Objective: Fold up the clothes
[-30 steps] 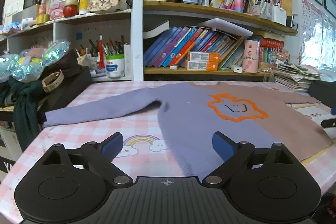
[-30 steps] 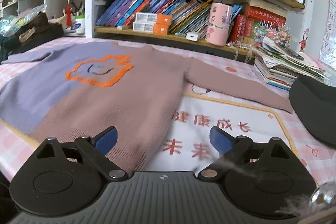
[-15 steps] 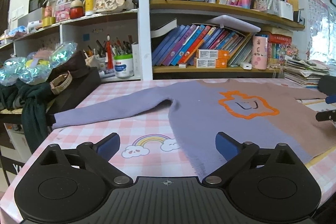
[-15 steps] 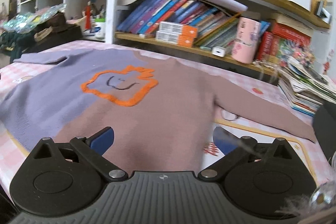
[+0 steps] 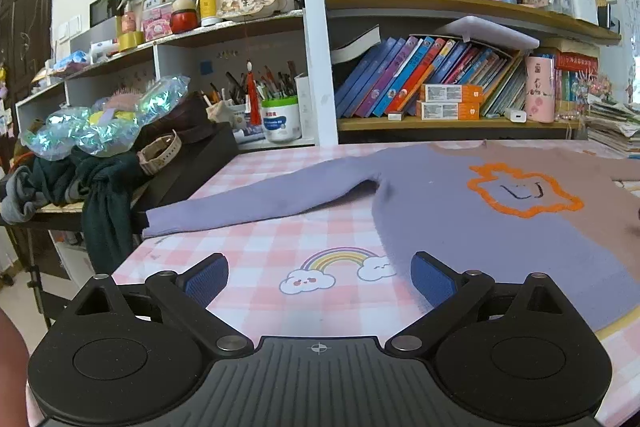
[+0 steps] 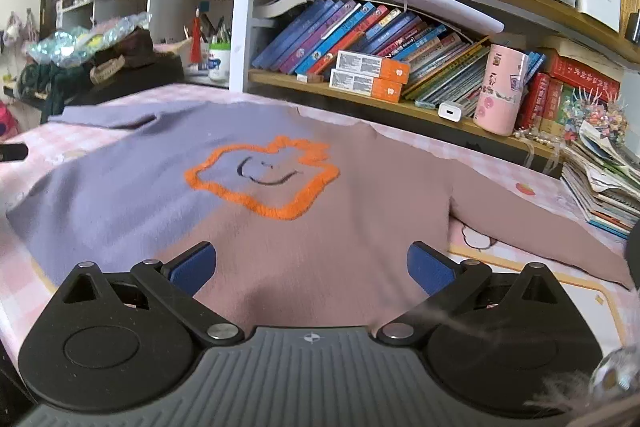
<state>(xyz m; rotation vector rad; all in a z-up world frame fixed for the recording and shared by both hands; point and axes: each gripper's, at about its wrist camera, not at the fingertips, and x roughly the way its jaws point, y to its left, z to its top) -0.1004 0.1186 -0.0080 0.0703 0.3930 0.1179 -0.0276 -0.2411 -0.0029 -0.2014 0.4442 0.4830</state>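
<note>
Leftward-shifted right gripper, jaws just widened and empty, hides sweater hem; left gripper gapes empty.

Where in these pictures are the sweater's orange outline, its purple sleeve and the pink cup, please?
orange outline (image 6: 262,183), right wrist view, its middle.
purple sleeve (image 5: 256,203), left wrist view, mid-length.
pink cup (image 6: 502,89), right wrist view, its side.

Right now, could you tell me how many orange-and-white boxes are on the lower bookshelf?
2: the upper box lies stacked on the lower box, in front of the leaning books. Others may be hidden behind them.
</note>
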